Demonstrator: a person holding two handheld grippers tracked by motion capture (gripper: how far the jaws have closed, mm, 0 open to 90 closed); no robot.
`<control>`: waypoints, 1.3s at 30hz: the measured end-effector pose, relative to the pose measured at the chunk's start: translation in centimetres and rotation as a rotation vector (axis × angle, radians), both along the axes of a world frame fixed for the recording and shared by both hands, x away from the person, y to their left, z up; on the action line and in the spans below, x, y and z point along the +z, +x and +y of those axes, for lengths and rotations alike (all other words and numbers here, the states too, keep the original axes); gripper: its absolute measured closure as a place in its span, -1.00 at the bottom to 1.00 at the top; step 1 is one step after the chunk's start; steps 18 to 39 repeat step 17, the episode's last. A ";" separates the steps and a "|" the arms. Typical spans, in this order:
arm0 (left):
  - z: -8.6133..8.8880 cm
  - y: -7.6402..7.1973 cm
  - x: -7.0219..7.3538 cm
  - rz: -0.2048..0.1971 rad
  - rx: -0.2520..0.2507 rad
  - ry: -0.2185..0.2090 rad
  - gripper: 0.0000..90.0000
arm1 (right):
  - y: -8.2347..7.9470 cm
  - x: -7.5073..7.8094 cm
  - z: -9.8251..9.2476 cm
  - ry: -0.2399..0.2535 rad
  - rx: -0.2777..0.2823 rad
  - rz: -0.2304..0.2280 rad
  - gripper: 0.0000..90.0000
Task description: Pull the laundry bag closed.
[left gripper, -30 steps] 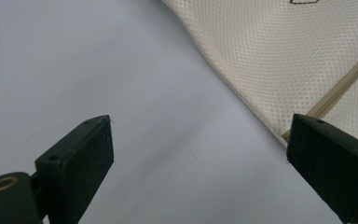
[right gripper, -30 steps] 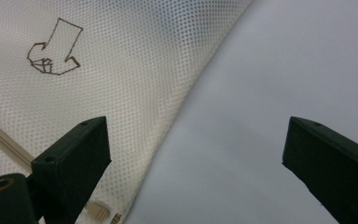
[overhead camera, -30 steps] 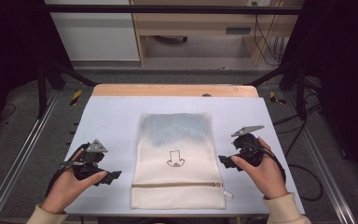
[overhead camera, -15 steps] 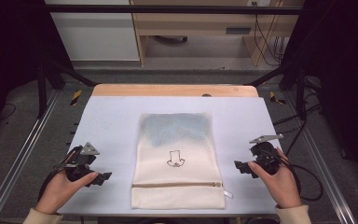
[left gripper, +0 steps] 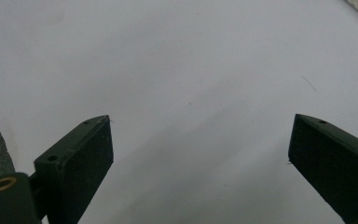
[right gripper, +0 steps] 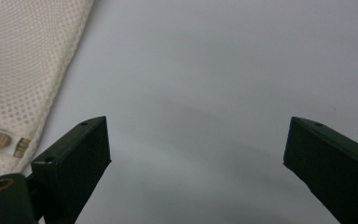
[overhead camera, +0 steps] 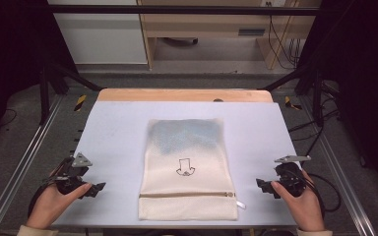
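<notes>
Both grippers, left (overhead camera: 97, 188) and right (overhead camera: 261, 185), have slid back toward us, jaws wide, holding nothing; we'd pinch the soft, light cream mesh zip bag (overhead camera: 187, 169) by a corner.

Left gripper (left gripper: 200, 154) fingers (left gripper: 79, 161) wide apart over bare table (left gripper: 191, 60)

1. The place looked like a lab or test workshop, arranged around one white-topped table (overhead camera: 128, 128).
2. Metal rails (overhead camera: 24, 162) ran along both sides of the table, and dark frame struts (overhead camera: 54, 73) rose behind it.
3. Cables (overhead camera: 280, 44) hung beyond the table near a wooden bench (overhead camera: 202, 29).
4. Yellow-black hazard tape (overhead camera: 80, 102) marked the grey floor just left of the table's far corner.
</notes>
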State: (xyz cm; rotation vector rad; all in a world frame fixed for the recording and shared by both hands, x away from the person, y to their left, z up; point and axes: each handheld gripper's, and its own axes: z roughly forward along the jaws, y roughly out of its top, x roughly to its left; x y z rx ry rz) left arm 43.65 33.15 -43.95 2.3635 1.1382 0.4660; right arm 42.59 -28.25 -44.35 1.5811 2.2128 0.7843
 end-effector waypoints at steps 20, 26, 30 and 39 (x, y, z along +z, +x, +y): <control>0.7 -2.0 -1.6 -0.163 0.043 -0.105 -0.86 | -2.1 -2.0 0.5 0.015 -0.020 -0.126 -0.85; 0.7 -2.0 -1.6 -0.163 0.043 -0.105 -0.86 | -2.1 -2.0 0.5 0.015 -0.020 -0.126 -0.85; 0.7 -2.0 -1.6 -0.163 0.043 -0.105 -0.86 | -2.1 -2.0 0.5 0.015 -0.020 -0.126 -0.85; 0.7 -2.0 -1.6 -0.163 0.043 -0.105 -0.86 | -2.1 -2.0 0.5 0.015 -0.020 -0.126 -0.85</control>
